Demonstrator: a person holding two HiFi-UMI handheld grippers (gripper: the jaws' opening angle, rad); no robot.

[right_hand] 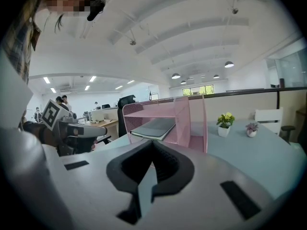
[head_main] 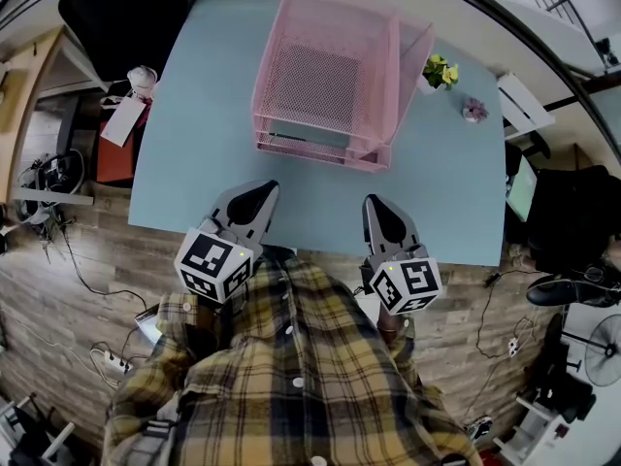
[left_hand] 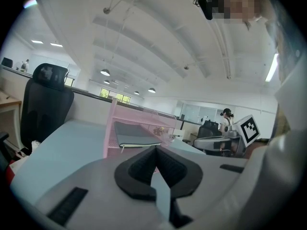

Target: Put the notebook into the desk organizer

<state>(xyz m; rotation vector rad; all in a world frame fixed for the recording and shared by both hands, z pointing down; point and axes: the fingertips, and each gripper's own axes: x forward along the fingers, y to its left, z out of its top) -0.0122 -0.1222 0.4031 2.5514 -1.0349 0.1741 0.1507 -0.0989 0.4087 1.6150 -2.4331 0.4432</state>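
Observation:
A pink mesh desk organizer (head_main: 330, 76) stands on the pale blue desk (head_main: 204, 153), toward its far side. A grey notebook (left_hand: 135, 135) lies flat on a middle shelf of the organizer (left_hand: 141, 123); in the right gripper view the notebook (right_hand: 154, 127) shows in the same shelf of the organizer (right_hand: 168, 121). My left gripper (head_main: 254, 196) hovers at the desk's near edge, shut and holding nothing. My right gripper (head_main: 380, 210) is beside it, also shut and holding nothing. Both point toward the organizer, well short of it.
A small yellow-flowered plant (head_main: 440, 71) and a tiny purple plant (head_main: 474, 111) sit right of the organizer. A black office chair (left_hand: 43, 104) stands at the desk's far left. Cables and a power strip (head_main: 114, 361) lie on the wooden floor.

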